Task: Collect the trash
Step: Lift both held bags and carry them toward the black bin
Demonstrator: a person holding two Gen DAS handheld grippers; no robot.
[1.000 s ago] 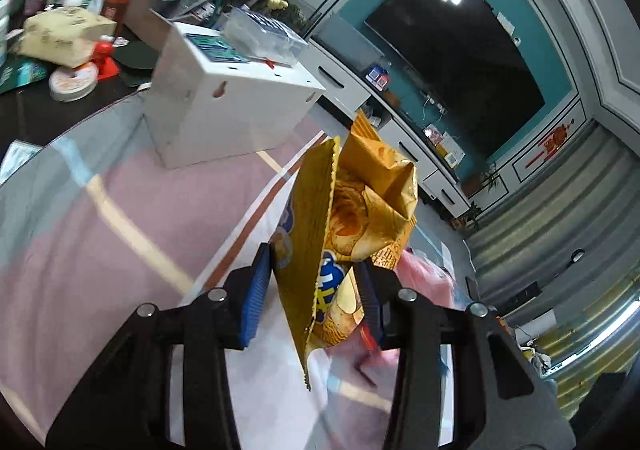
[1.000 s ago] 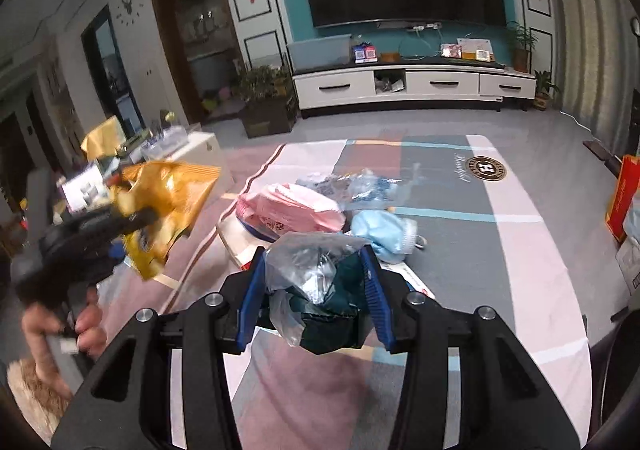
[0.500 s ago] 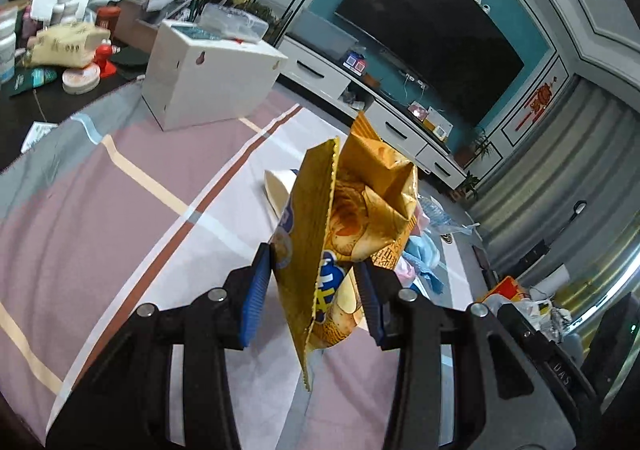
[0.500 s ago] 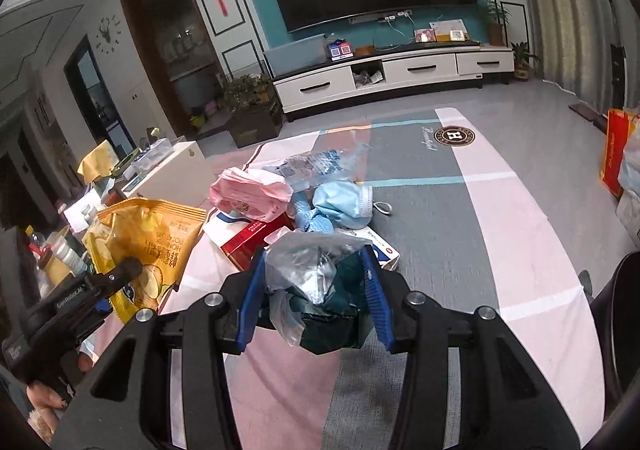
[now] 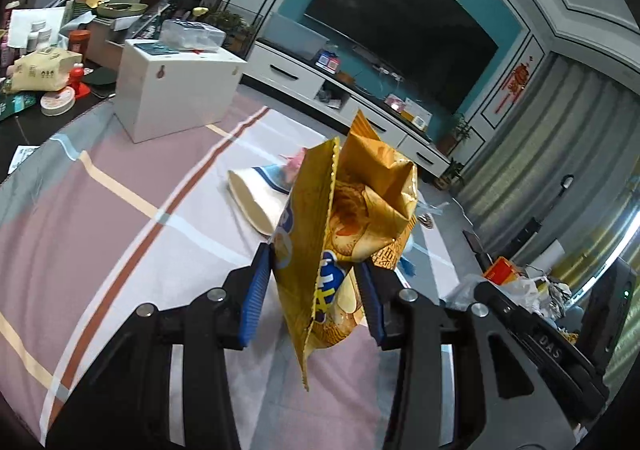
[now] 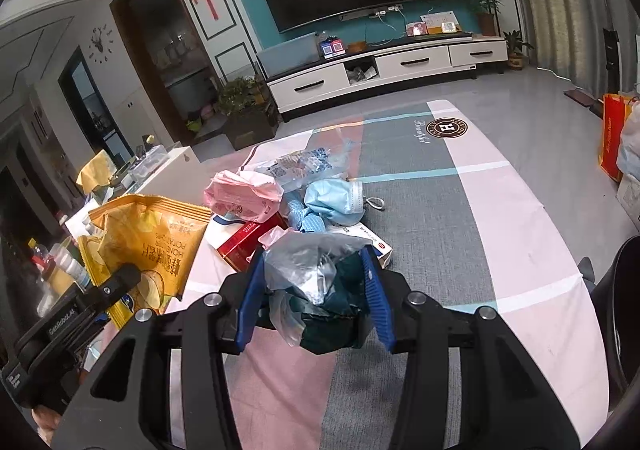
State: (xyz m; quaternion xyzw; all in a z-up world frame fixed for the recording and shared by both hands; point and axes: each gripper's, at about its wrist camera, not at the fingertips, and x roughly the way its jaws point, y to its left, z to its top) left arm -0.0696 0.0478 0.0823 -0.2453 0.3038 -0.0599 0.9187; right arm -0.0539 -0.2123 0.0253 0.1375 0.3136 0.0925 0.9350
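Left gripper (image 5: 316, 290): blue pads closed onto a yellow chip bag (image 5: 344, 234), pinched near its lower half. The bag stands upright between the pads, crumpled at the top, its serrated edge hanging below them. It is held clear of the striped cloth (image 5: 100, 210) that covers the surface.

Right gripper (image 6: 314, 298): pads closed around a wad of clear plastic wrap and dark green packaging (image 6: 320, 282), the clear film bulging above and in front of the pads. This wad is also lifted off the cloth.

In the right wrist view the left gripper sits at the left edge of frame, with the chip bag's printed face turned toward the camera.

Remaining trash lies in a pile on the cloth, ahead of the right gripper:
- pink wrapper (image 6: 244, 194), at the left of the pile
- clear printed plastic bag (image 6: 304, 166), behind it
- light blue face mask (image 6: 336, 198), at the right, ear loop trailing on the cloth
- red and white box (image 6: 248, 238), under the pink wrapper
- white box (image 6: 372, 242), partly hidden behind the right gripper's load

Left wrist view: a paper cup (image 5: 256, 198) lies on its side just beyond the chip bag. A white box (image 5: 176, 90) with a clear container on top stands farther back, at the cloth's edge.
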